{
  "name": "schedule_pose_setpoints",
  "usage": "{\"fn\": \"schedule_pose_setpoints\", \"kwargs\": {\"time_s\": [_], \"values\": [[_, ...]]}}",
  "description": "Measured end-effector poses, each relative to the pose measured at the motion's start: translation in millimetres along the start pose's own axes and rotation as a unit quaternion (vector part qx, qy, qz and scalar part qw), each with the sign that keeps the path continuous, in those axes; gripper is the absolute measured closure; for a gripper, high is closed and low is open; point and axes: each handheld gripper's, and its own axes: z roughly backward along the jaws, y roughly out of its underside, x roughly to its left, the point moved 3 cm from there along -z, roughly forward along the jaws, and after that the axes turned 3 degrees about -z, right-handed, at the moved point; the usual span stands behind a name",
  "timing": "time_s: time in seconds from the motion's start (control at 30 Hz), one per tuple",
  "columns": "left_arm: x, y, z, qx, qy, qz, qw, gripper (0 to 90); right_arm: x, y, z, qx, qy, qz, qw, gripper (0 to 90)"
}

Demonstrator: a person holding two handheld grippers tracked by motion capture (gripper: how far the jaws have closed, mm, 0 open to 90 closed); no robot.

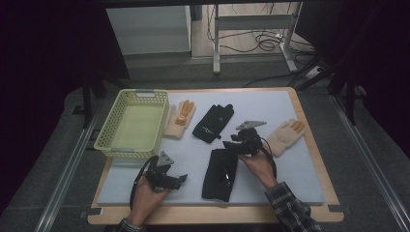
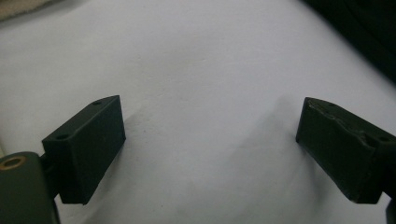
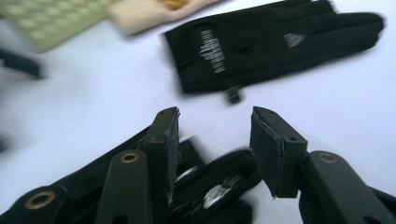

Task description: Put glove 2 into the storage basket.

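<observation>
The right tool [image 1: 231, 144] hangs released over the finger end of the near black glove [image 1: 220, 174], which lies flat on the worktop [image 1: 290, 159], likely just set down (jaws parted). The left tool [image 1: 180, 180] waits released, empty, near the basket [image 1: 107, 140].

Dim, underexposed high view: the pale mat [image 1: 285, 159] catches soft overhead light while the surroundings fall to black. The right gripper view is smeared by motion blur, the far black glove [image 3: 271, 44] streaked; the left gripper view is soft, with faint shadows.
</observation>
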Motion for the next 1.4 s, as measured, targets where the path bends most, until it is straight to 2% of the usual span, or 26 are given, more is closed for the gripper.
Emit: {"fn": "schedule_pose_setpoints", "kwargs": {"time_s": [0.07,0.1,0.13,0.3,0.37,0.43,0.5,0.6,0.67,0.7,0.73,0.8,0.87,0.93,1.0,1.03,1.07,1.2,1.23,1.33,1.4], "values": [[-0.2,-0.1,-0.3,-0.002,0.0,0.002,1.0,8.3,-10.9,-16.1,-20.5,0.008,0.012,0.001,0.9999,56.7],[-0.2,-0.1,-0.3,-0.002,0.0,0.002,1.0,8.3,-10.9,-16.1,-20.5,0.008,0.012,0.001,0.9999,56.7],[-0.3,-0.1,-0.3,-0.002,0.0,0.002,1.0,8.3,-14.2,-25.1,-33.8,0.014,0.022,0.01,0.9996,58.7],[-0.2,0.0,-0.2,-0.002,0.0,0.002,1.0,8.3,-24.2,-43.0,-61.9,0.019,0.037,0.001,0.9991,60.0],[0.0,0.0,-0.1,-0.001,0.0,0.001,1.0,8.3,-29.5,-50.2,-72.9,0.021,0.044,-0.001,0.9988,57.6],[0.0,0.0,-0.1,-0.001,0.0,0.001,1.0,8.3,-30.5,-52.5,-76.2,0.02,0.045,-0.003,0.9988,55.0],[-0.1,0.0,-0.2,-0.002,0.001,0.002,1.0,8.3,-34.9,-61.2,-90.7,0.014,0.055,-0.008,0.9983,44.6],[-0.1,0.0,-0.2,-0.002,0.001,0.002,1.0,8.3,-37.2,-65.9,-103.3,0.016,0.064,-0.01,0.9978,37.3],[-0.2,0.0,-0.2,-0.002,0.001,0.002,1.0,8.3,-37.3,-66.0,-114.0,0.026,0.069,-0.006,0.9973,36.6],[-0.2,0.0,-0.1,-0.002,0.001,0.002,1.0,8.3,-37.1,-64.2,-119.6,0.038,0.072,0.005,0.9967,37.7],[-0.2,0.0,-0.1,-0.002,0.001,0.002,1.0,8.3,-37.1,-62.8,-122.6,0.037,0.072,0.008,0.9967,42.9],[-0.3,0.0,-0.1,-0.002,0.0,0.001,1.0,8.3,-39.0,-61.9,-123.0,0.034,0.06,-0.019,0.9975,53.3],[-0.3,0.0,-0.1,-0.002,0.0,0.001,1.0,8.3,-39.4,-61.7,-121.5,0.034,0.06,-0.026,0.9973,64.2],[-0.3,0.0,-0.1,-0.002,0.0,0.001,1.0,8.3,-37.9,-62.6,-120.0,0.039,0.072,-0.014,0.9965,76.4],[-0.4,0.1,-0.1,-0.002,0.0,0.001,1.0,8.2,-35.9,-63.1,-119.0,0.041,0.08,0.0,0.9959,82.4],[-0.4,0.1,-0.1,-0.002,0.0,0.001,1.0,8.3,-35.9,-63.1,-119.0,0.041,0.08,0.0,0.9959,82.4],[-0.4,0.1,-0.2,-0.002,0.0,0.001,1.0,8.3,-35.1,-62.7,-117.8,0.04,0.083,0.011,0.9957,85.0],[-0.2,0.0,-0.2,-0.002,0.0,0.001,1.0,8.3,-34.9,-63.6,-111.9,0.033,0.08,0.013,0.9962,87.2],[-0.2,0.0,-0.2,-0.002,0.0,0.002,1.0,8.3,-34.4,-64.3,-109.0,0.031,0.077,0.019,0.9964,87.2],[-0.2,0.0,-0.2,-0.001,0.001,0.002,1.0,8.3,-33.4,-66.4,-101.2,0.024,0.066,0.015,0.9974,87.3],[-0.2,0.0,-0.2,-0.001,0.0,0.002,1.0,8.3,-31.9,-70.7,-88.6,0.013,0.053,0.01,0.9985,87.3]]}}
